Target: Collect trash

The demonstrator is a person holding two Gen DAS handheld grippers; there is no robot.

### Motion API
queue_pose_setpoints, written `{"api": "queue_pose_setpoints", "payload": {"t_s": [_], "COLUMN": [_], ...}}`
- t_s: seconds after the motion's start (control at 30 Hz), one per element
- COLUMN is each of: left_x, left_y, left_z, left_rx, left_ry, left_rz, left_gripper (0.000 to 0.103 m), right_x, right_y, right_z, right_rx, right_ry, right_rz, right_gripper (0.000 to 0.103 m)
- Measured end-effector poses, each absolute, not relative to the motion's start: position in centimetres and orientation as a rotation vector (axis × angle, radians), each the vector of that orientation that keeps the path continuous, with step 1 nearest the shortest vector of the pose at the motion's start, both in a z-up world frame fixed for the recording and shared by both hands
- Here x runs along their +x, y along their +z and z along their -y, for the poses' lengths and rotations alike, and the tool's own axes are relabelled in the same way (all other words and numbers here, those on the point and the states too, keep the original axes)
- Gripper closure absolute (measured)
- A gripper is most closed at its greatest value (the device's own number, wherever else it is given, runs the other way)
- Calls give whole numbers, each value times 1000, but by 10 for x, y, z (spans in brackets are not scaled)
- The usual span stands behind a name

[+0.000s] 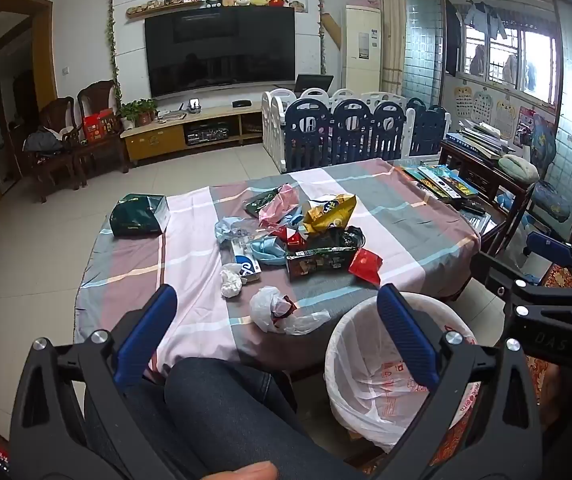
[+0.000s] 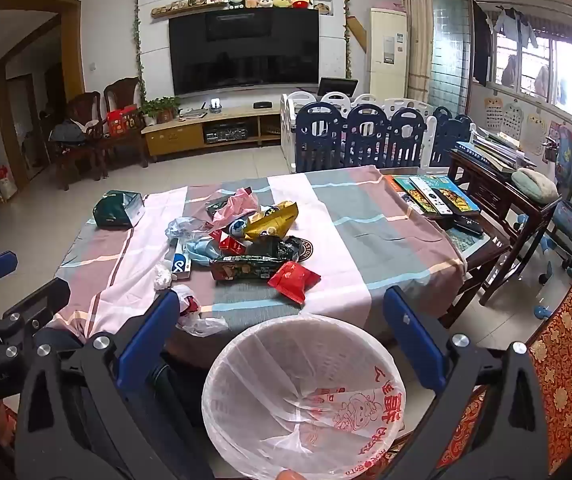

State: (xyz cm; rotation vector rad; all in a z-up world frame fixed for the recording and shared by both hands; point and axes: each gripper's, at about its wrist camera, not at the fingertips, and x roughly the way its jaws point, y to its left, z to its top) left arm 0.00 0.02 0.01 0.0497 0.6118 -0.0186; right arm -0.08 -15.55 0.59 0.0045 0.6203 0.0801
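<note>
A pile of trash (image 1: 305, 232) lies in the middle of the cloth-covered table (image 1: 405, 208): wrappers, a yellow snack bag (image 1: 331, 210), a red packet (image 1: 365, 266), a crumpled tissue (image 1: 230, 282) and a white plastic bag (image 1: 274, 310). The pile also shows in the right wrist view (image 2: 254, 244). A bin lined with a white bag (image 2: 301, 396) stands at the table's near edge, also seen in the left wrist view (image 1: 389, 372). My left gripper (image 1: 278, 320) is open and empty, held back above my lap. My right gripper (image 2: 282, 324) is open and empty above the bin.
A dark green box (image 1: 138, 216) sits at the table's left end. Books and remotes (image 2: 433, 196) lie at its right end. A wooden side table (image 2: 497, 184) and a red patterned chair (image 2: 569, 360) stand to the right. My knee (image 1: 222, 412) is below the left gripper.
</note>
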Motion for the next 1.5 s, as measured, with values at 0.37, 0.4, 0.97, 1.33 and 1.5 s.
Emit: {"api": "queue_pose_setpoints", "payload": {"t_s": [0.37,0.4,0.97,1.33,1.5], "left_x": [-1,-1,3,2,3], "left_y": [0,0,-9,-9,-10], "left_z": [1,2,-3,-3,-2], "left_rx": [46,47,33,31,28], "left_ry": [-22,-23,-16,-17,-15], "left_rz": [-617,-618,-634,-640,-648], "left_gripper": [3,3,3,3,3], "right_x": [-1,-2,-4,-4,-5], "right_y": [7,7,7,7,6], "right_z": [155,155,151,150,149], "right_rx": [0,0,-22,-31,-34], "right_ry": [79,78,73,66,67], "right_rz": [-620,-620,-616,-612,-611], "right_gripper": [3,3,3,3,3]}}
